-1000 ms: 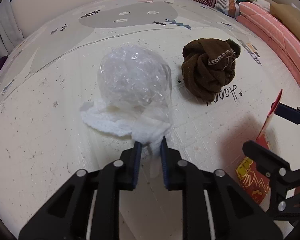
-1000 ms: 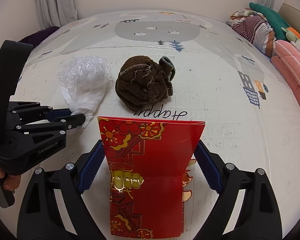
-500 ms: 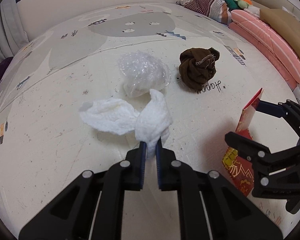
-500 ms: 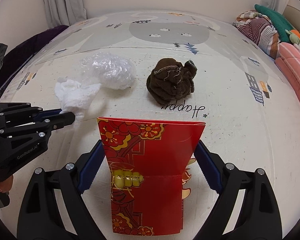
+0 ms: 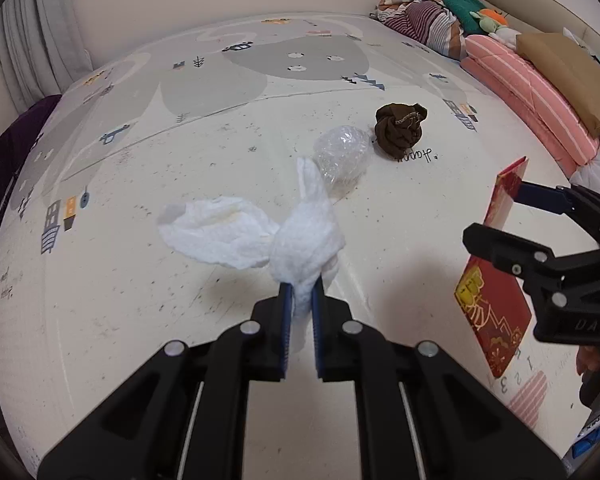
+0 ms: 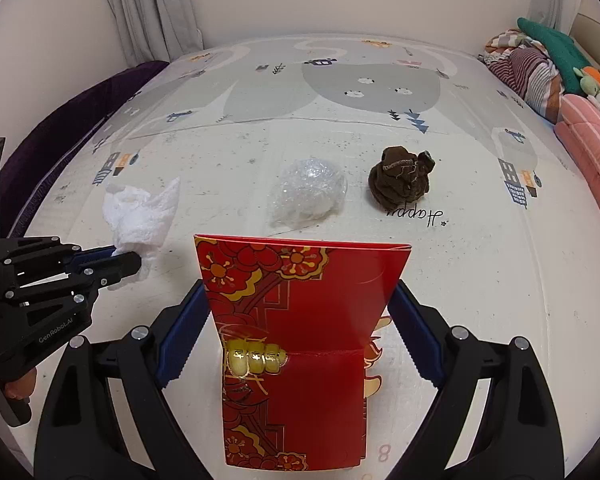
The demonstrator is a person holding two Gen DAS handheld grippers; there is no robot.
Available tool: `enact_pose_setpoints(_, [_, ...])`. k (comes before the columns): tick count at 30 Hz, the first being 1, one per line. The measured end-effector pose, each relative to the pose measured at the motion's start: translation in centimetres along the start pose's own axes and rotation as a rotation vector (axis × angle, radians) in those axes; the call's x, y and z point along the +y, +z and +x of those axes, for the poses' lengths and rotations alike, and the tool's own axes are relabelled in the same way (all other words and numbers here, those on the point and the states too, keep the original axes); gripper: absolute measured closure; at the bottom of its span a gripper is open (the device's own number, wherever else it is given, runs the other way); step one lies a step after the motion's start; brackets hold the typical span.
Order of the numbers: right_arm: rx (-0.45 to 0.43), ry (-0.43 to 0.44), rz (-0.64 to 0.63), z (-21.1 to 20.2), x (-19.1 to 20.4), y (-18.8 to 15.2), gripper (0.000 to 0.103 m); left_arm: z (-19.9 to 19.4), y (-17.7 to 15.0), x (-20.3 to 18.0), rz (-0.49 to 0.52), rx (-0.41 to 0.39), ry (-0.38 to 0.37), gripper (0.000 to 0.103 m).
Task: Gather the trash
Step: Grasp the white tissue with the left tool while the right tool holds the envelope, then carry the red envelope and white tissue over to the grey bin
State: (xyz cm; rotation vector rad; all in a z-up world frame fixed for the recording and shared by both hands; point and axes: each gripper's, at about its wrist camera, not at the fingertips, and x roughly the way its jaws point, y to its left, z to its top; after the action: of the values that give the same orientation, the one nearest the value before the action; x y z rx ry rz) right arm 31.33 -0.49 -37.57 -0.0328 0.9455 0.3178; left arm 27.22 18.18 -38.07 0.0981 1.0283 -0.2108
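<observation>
Two pieces of trash already picked up, two left on the mat. At far left, left gripper (image 6: 126, 260) clamped tight on a crumpled white tissue (image 5: 256, 236), lifted clear of the play mat (image 5: 100, 300) and bunched above the pads. Further right, right gripper (image 6: 300, 312) with jaws spread wide but pressing both edges of a folded red envelope (image 6: 300, 320) (held upright, gold print facing the camera), likewise off the mat. Beyond it, a ball of clear plastic wrap (image 6: 310, 194) lying untouched, and just to its right a wadded brown cloth (image 6: 402, 180), the pair close together but apart. No bin or bag visible in either view, so roughly halfway by judgement: drop-off pending for both held items, then collection of the wrap and possibly the cloth.
</observation>
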Motion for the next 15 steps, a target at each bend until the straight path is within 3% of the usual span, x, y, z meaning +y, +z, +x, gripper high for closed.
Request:
enact_pose_setpoints(6, [-0.007, 0.029, -0.004, -5.9, 4.7, 0.4, 0.018, -7.3, -2.7, 1.8, 0.007, -0.011, 0.02, 0.093])
enact_pose_setpoints(15, [-0.036, 0.082, -0.111, -15.2, 13.4, 1.2, 0.018, -18.7, -5.9, 4.7, -0.049, -0.068, 0.034, 0.093])
